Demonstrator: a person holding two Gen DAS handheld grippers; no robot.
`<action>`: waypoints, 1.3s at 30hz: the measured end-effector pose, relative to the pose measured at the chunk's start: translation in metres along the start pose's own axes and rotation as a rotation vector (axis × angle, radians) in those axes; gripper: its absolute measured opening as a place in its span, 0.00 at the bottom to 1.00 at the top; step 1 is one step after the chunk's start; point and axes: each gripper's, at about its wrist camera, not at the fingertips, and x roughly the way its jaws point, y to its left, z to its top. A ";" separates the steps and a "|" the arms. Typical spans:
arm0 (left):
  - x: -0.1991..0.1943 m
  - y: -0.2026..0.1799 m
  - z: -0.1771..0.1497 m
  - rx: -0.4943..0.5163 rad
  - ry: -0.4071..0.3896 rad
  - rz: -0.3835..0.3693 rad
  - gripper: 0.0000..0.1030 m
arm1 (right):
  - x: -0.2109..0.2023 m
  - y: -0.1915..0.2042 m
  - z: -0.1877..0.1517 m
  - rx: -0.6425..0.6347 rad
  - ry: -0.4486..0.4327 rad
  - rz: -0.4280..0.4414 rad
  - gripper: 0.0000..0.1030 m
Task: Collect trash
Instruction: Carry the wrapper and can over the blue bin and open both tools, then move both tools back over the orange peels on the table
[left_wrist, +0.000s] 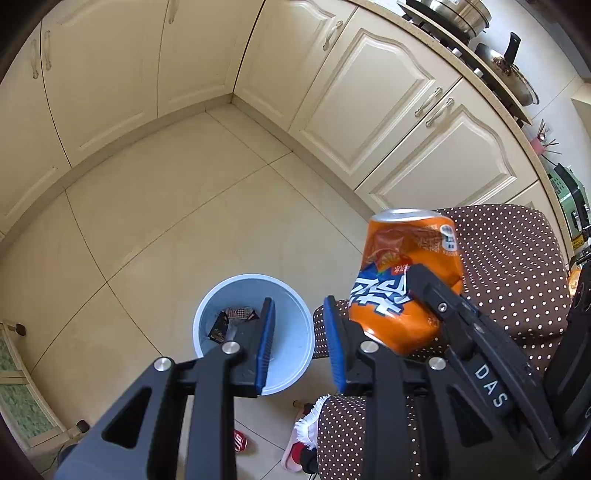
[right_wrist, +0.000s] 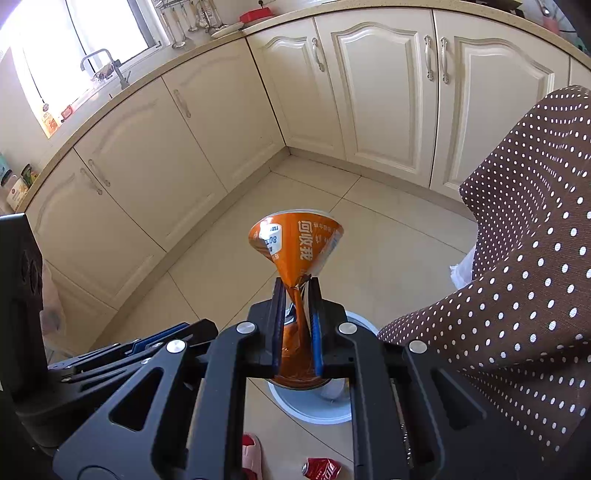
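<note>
You are working in a home kitchen. Cream panelled base cabinets (right_wrist: 373, 92) with metal handles meet in a corner across the top of both views, under a pale speckled countertop (right_wrist: 147, 79). At the upper left of the right wrist view, a faucet (right_wrist: 105, 66) stands before a bright window (right_wrist: 74, 33), with hanging utensils (right_wrist: 188, 20) beside it. At the upper right of the left wrist view, steel pots (left_wrist: 458, 13) sit on a stove. Glossy beige floor tiles (left_wrist: 177, 221) fill the middle.
</note>
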 end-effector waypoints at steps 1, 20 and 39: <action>0.000 0.000 0.000 0.001 -0.001 0.000 0.26 | 0.000 0.000 0.000 0.001 0.004 0.002 0.14; -0.071 -0.047 -0.006 0.089 -0.161 -0.025 0.29 | -0.076 0.005 0.015 -0.021 -0.129 -0.035 0.24; -0.190 -0.219 -0.071 0.411 -0.377 -0.114 0.46 | -0.290 -0.071 -0.008 0.085 -0.456 -0.180 0.45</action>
